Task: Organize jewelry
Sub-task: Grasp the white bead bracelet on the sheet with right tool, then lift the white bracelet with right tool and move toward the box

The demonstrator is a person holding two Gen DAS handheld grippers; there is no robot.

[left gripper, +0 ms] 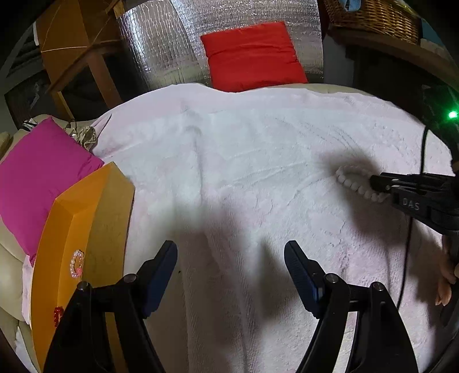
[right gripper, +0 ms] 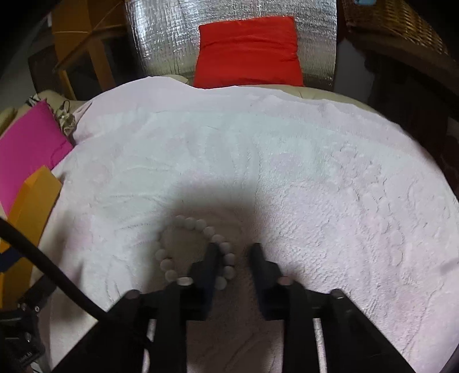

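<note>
A bracelet of white round beads [right gripper: 189,222] lies looped on the pale pink towel [right gripper: 315,172]. My right gripper [right gripper: 235,252] is down on it. Its left finger stands inside the loop and its right finger outside, so the loop's right strand lies between the jaws with a gap still showing. The left wrist view shows the same bracelet [left gripper: 348,180] at the right gripper's [left gripper: 373,183] tip. My left gripper [left gripper: 231,252] hangs open over bare towel with nothing between its fingers. To its left an orange tray [left gripper: 71,218] holds a pink bead bracelet [left gripper: 77,264] and a red piece [left gripper: 58,314].
A magenta cushion [left gripper: 37,178] lies behind the tray and a red cushion [left gripper: 252,57] sits past the towel's far edge. A wicker basket [left gripper: 373,17] stands at the back right. A black cable [left gripper: 407,244] and a person's hand [left gripper: 447,275] are at the right.
</note>
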